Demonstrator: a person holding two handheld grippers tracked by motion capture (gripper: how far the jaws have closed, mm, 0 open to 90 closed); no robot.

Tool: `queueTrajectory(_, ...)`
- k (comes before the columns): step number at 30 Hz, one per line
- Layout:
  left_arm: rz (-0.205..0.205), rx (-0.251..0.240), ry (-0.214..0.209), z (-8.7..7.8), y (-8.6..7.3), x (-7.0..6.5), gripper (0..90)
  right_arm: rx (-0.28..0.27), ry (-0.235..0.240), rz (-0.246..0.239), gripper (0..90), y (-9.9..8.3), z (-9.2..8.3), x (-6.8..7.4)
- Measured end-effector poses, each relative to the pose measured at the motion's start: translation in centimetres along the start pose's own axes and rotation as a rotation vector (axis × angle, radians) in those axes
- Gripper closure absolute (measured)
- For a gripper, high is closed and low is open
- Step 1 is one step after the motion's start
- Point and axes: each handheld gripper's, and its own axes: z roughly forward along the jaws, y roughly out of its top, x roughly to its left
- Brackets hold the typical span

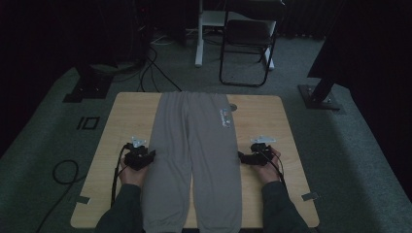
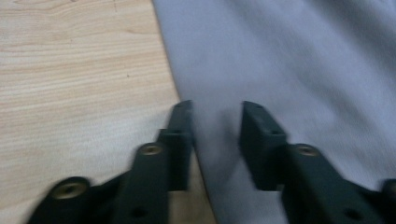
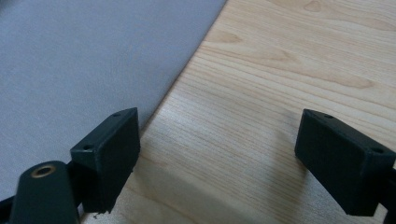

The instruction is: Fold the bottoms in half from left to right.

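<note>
I have a pair of grey sweatpants (image 1: 194,155) spread flat along the middle of the wooden bench (image 1: 124,121), waistband at the far edge and both cuffs at the near edge on my side. The two legs lie side by side, touching along the centre line, and a small printed patch (image 1: 226,118) sits on the upper right of the garment near the waist. The cloth looks smooth in both gripper views, with only soft folds.

My left gripper (image 1: 145,156) is at the left outer edge of the pants, about halfway down the leg. In the left gripper view (image 2: 217,140) its jaws are partly closed, roughly half their spread, and they straddle the hem line: one jaw sits over bare wood right at the cloth's edge, the other over the fabric, with a strip of grey cloth between them. The picture is blurred, and I cannot tell for certain that the pads press on the cloth; a gap shows beside each pad.

My right gripper (image 1: 243,158) is at the right outer edge, level with the left one. In the right gripper view (image 3: 219,163) its jaws stand wide apart with only bare bench between them; the left jaw lies just beside the fabric's edge and holds nothing.

Beyond the bench, a folding chair (image 1: 248,39) and loose cables (image 1: 155,68) sit on the grey carpet.
</note>
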Motion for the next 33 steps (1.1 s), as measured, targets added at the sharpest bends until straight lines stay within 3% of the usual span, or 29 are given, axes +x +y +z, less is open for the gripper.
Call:
queueTrajectory(2, -0.006, -0.009, -0.007, 0.1, 0.0, 0.1, 51.8, 0.0, 0.0, 0.0, 14.3, 0.0, 0.0, 0.0)
queueTrajectory(6, 0.044, -0.004, 0.028, 0.2, 0.0, -0.6, 54.1, 0.0, 0.0, -0.001, 14.4, 0.0, 0.0, 0.0)
queueTrajectory(8, 0.048, 0.004, 0.011, 0.1, 0.0, -0.6, 66.7, -0.001, 0.0, -0.001, 14.4, 0.0, 0.0, 0.0)
queueTrajectory(9, 0.045, 0.011, -0.008, 0.0, 0.0, -0.5, 81.1, -0.001, 0.001, -0.002, 14.5, -0.1, 0.0, 0.1)
queueTrajectory(13, 0.023, 0.022, -0.024, -0.3, 0.0, -0.2, 88.4, -0.001, 0.001, -0.003, 14.5, -0.1, -0.1, 0.1)
queueTrajectory(17, 0.005, 0.009, -0.044, -0.8, 0.1, 0.0, 88.7, -0.001, 0.004, -0.005, 14.7, -0.1, -0.1, 0.1)
queueTrajectory(19, -0.001, -0.023, -0.049, -1.4, 0.5, -0.1, 88.7, -0.002, 0.004, -0.006, 15.2, -0.1, -0.1, 0.1)
queueTrajectory(25, 0.028, -0.095, -0.089, -2.9, 1.5, -0.5, 88.6, -0.002, 0.014, -0.014, 15.4, -0.1, -0.1, 0.1)
queueTrajectory(33, 0.048, -0.14, -0.152, -3.8, 3.0, -1.8, 88.6, -0.002, 0.014, -0.015, 15.4, -0.1, -0.1, 0.1)
